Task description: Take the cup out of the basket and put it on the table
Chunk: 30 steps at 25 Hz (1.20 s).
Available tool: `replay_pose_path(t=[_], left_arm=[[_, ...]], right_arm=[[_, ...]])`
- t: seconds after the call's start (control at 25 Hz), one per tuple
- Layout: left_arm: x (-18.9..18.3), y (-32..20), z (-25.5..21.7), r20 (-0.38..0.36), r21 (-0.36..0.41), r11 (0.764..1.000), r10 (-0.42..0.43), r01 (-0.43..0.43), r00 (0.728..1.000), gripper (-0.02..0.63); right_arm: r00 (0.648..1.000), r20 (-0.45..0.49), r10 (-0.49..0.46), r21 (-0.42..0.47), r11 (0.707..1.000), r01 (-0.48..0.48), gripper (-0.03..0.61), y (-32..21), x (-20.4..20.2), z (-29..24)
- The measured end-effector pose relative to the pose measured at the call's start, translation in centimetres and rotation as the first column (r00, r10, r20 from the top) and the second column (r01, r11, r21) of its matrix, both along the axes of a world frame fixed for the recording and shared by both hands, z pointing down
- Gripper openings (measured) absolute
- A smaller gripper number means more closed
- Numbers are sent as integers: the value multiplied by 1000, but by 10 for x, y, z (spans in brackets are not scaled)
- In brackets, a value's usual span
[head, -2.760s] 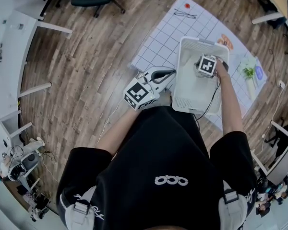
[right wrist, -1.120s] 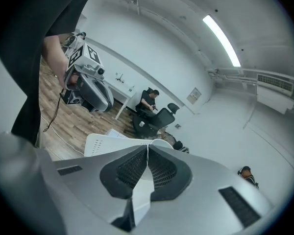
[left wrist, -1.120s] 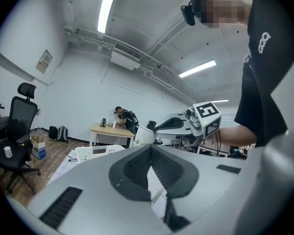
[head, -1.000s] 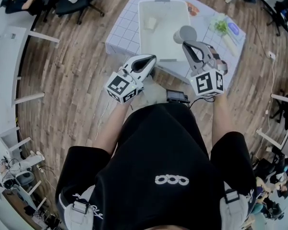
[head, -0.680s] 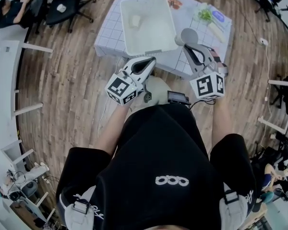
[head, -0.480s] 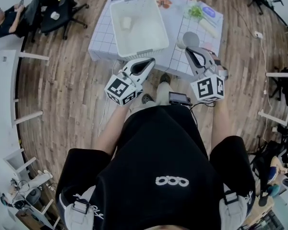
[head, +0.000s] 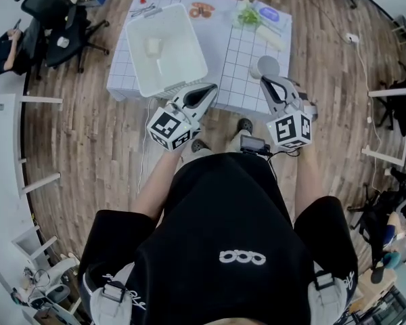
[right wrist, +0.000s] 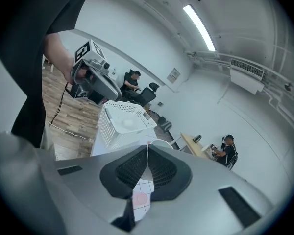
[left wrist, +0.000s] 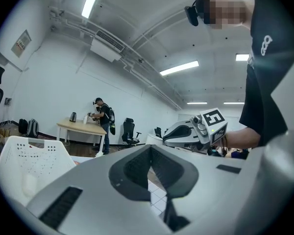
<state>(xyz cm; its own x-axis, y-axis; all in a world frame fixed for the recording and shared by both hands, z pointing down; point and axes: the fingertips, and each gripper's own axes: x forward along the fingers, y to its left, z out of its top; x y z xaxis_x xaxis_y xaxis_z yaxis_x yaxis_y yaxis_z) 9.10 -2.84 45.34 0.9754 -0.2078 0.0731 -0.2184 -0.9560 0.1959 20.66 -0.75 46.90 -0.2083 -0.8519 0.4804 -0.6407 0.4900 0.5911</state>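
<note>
A grey cup (head: 267,65) hangs over the near right part of the gridded table (head: 240,59), with my right gripper (head: 266,80) shut on its rim. In the right gripper view the cup's pale rim (right wrist: 161,143) shows just past the closed pads (right wrist: 159,169). The white basket (head: 183,59) stands on the table's left half, apart from the cup; one pale item (head: 153,46) lies inside. My left gripper (head: 208,92) is shut and empty near the basket's front corner. The basket (left wrist: 32,168) sits left of it in the left gripper view, and also shows in the right gripper view (right wrist: 125,121).
Greens (head: 247,15), a blue item (head: 269,13) and a pale long object (head: 271,38) lie at the table's far right. Red shapes (head: 203,9) sit at the far edge. Office chairs (head: 61,26) stand left of the table on the wooden floor.
My right gripper came up out of the basket with the cup and moved right of it. The table now lies farther off in view. The left gripper stayed shut.
</note>
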Motion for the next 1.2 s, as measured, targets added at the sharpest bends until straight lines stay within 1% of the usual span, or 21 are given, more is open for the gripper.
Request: replay_pose_path(t=[0.28, 0.48, 0.72, 1.04, 1.2], left_arm=[[56, -3, 1, 13, 1, 1000, 0, 0, 1000, 8], [77, -10, 1, 26, 0, 1000, -30, 30, 999, 9], [88, -21, 5, 47, -11, 997, -79, 80, 996, 8], [92, -41, 16, 75, -33, 989, -144, 147, 987, 8], [90, -55, 24, 93, -50, 983, -171, 176, 981, 8]], right_arm=[[1000, 21, -14, -28, 999, 15, 29, -3, 49, 15], [998, -15, -54, -74, 996, 53, 29, -19, 68, 42], [994, -25, -105, -126, 987, 101, 29, -52, 79, 84], [992, -46, -119, -191, 976, 108, 31, -111, 99, 153], [990, -57, -126, -223, 969, 110, 31, -140, 99, 184]])
